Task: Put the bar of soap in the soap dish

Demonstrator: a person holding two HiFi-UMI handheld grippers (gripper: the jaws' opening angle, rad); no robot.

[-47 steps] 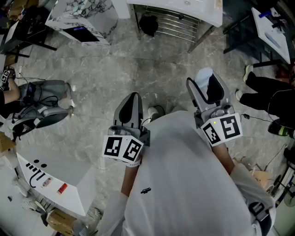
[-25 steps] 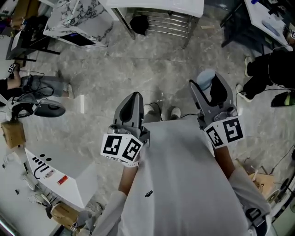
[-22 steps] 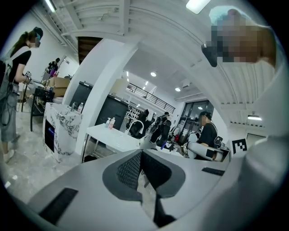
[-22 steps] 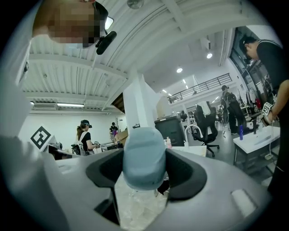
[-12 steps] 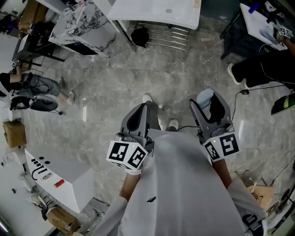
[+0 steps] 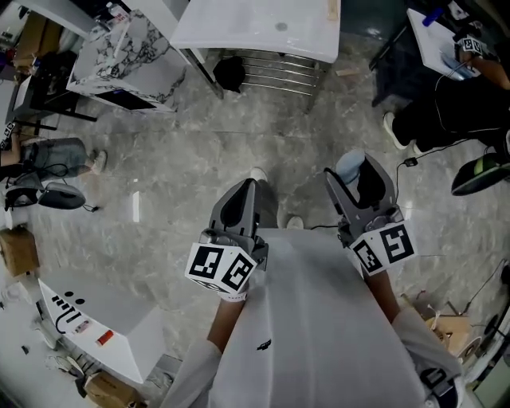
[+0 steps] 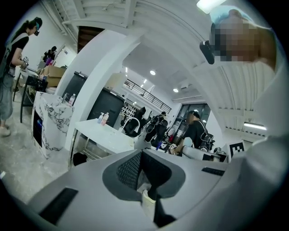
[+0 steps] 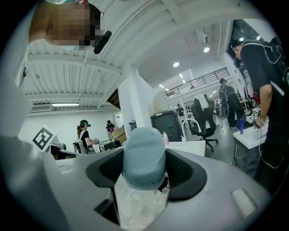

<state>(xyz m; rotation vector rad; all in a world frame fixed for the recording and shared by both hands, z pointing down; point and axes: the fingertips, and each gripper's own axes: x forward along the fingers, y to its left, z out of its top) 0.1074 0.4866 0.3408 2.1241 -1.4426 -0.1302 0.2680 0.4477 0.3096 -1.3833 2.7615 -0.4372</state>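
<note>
At the far left stands a marbled cabinet (image 6: 127, 52), and right of it, at the far middle, a white table (image 6: 259, 24). Nearer, over the grey stone floor (image 6: 175, 167), the left gripper (image 6: 246, 186) is held in front of the person's white shirt (image 6: 311, 319). Its jaws are pressed together with nothing between them. Just to its right, the right gripper (image 6: 360, 177) is clenched on the bar of soap (image 6: 348, 167). The soap is pale blue, smooth and matt, with rounded edges. Its blunt oval end pokes out past the jaw tips, and both dark pads (image 8: 183, 173) press on its sides. At the far right is another person in dark clothes (image 6: 446, 111).
</note>
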